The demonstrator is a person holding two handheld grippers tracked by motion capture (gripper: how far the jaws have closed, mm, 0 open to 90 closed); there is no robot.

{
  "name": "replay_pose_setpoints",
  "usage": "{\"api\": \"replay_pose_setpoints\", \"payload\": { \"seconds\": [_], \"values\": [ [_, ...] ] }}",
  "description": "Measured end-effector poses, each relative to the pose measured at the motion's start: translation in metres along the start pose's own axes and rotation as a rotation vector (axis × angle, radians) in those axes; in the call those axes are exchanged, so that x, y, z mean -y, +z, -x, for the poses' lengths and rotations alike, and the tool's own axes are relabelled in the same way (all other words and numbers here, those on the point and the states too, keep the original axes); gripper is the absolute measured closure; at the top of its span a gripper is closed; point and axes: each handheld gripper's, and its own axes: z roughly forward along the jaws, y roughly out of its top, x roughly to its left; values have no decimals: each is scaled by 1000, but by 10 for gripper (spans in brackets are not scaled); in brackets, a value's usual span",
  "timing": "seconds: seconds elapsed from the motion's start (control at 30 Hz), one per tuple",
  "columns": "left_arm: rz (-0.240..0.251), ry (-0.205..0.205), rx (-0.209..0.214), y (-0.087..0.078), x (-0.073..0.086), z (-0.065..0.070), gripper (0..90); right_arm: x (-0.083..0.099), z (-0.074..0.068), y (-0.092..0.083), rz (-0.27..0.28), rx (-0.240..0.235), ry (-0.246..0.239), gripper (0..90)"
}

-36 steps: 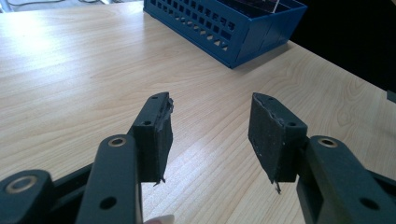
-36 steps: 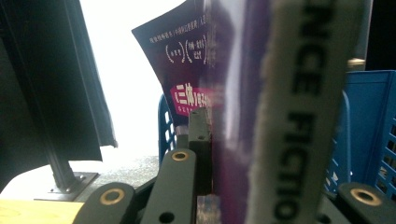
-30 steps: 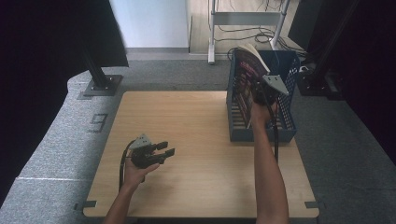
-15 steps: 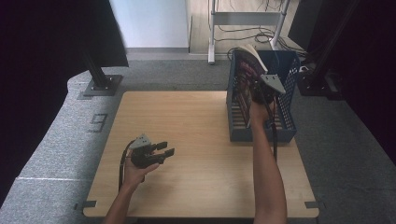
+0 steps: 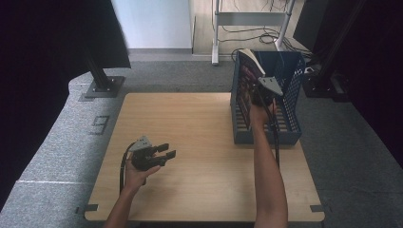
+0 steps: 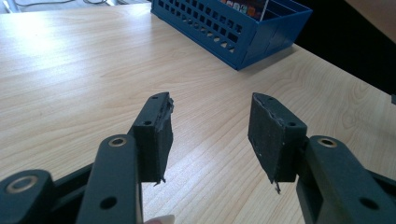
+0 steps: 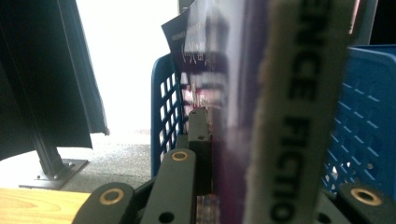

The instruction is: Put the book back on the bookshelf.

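Book (image 5: 246, 78) stands upright in the blue basket (image 5: 290, 135) at the table's (image 5: 199, 190) far right, clamped between the right gripper's (image 5: 260, 97) jaws — its spine fills that gripper's view. Nothing has shifted over the last second, so it looks like a pause mid-placement or mid-removal. Left gripper (image 5: 159, 154) rests near the front-left — jaws wide, empty.

Dark-covered book (image 5: 247, 80) stands upright in blue basket (image 5: 290, 95).

Overhead forward-down view, two close tongs-mounted cameras
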Motion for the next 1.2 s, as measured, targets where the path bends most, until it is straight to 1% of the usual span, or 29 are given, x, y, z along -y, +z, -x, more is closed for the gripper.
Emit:
{"api": "replay_pose_setpoints", "payload": {
  "seconds": [0.1, 0.23, 0.33, 0.43, 0.53, 0.77, 0.8, 0.87, 1.1, 1.2],
  "values": [
    [-6, 7, -8, 1, 0, 0, 494, 5, -2, 3, -12, 1, -7, 813],
    [-7, 8, -7, 1, 0, 1, 494, 11, -3, 4, -18, -5, -6, 813],
    [-8, 9, -5, 2, 1, 1, 494, 18, -2, 3, -31, -11, -6, 813],
    [-11, 11, -6, 3, 1, 2, 494, 21, -2, 3, -39, -14, -8, 812],
    [-15, 14, -3, 4, 1, 3, 494, 27, -2, 1, -43, -26, -13, 812],
    [-19, 21, -2, 5, 1, 5, 494, 27, 0, -4, -43, -44, -4, 798],
    [-19, 22, -2, 5, 1, 6, 494, 26, 0, -5, -59, -42, -6, 798],
    [-22, 27, 1, 6, 0, 7, 494, 26, 0, -7, -70, -46, -17, 797],
    [-30, 37, 8, 9, 0, 11, 493, 31, 8, -18, -89, -49, -6, 798],
    [-37, 40, 10, 10, 1, 12, 492, 30, 10, -21, -105, -63, -6, 798]
  ]
}}
